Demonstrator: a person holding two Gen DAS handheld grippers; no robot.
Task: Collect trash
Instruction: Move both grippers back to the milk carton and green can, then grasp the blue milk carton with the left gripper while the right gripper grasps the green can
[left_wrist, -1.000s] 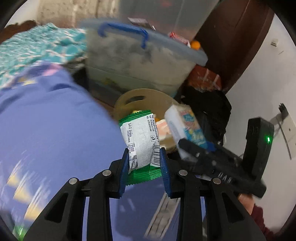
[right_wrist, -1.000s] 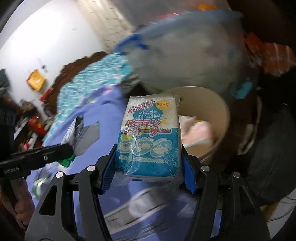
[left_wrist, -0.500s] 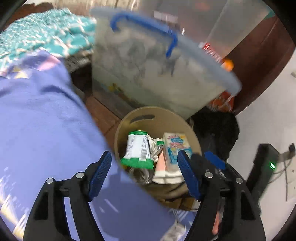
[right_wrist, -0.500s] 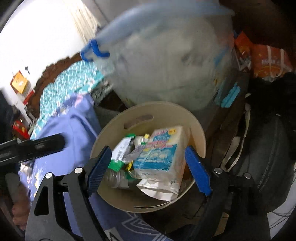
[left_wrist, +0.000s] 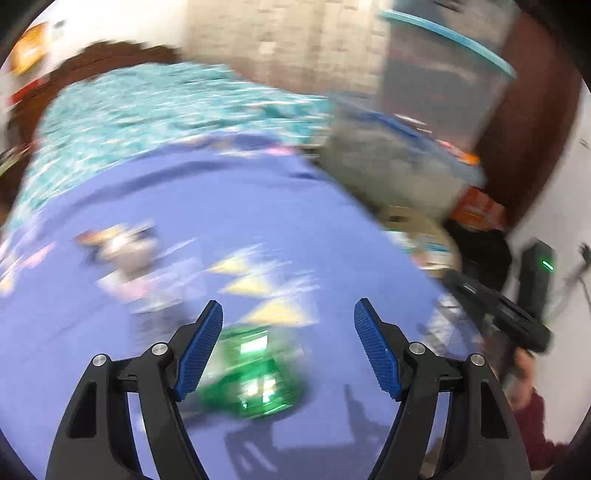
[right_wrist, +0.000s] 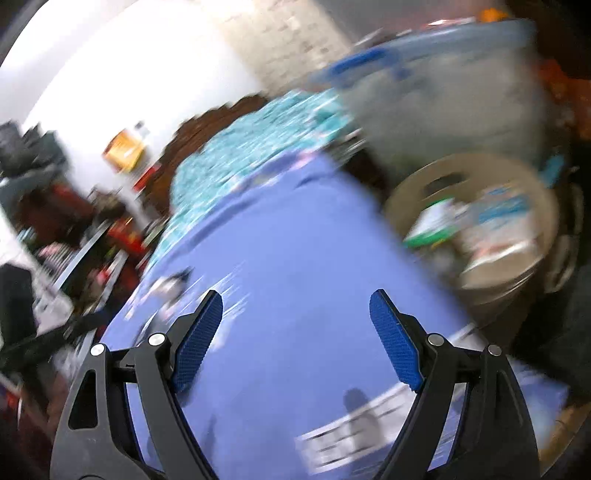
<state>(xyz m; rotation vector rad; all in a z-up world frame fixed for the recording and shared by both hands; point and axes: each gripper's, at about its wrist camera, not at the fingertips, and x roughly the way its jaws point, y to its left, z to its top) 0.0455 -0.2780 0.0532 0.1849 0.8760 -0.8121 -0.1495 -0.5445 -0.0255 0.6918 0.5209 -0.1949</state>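
Note:
My left gripper is open and empty above the purple bed cover. A blurred green wrapper lies on the cover just below and between its fingers. More blurred litter lies farther left. My right gripper is open and empty over the same cover. The beige trash bin stands at the right beside the bed and holds the green-and-white wrapper and the blue sponge pack. The bin also shows in the left wrist view. The right gripper's body shows in the left wrist view.
A large translucent storage box with a blue handle stands behind the bin. A teal patterned blanket covers the far bed. A dark bag sits right of the bin. Both views are motion-blurred.
Both grippers let go of their items into the bin, opened wide, and swung back left over the purple cover. The wrapper and sponge pack now lie in the bin.

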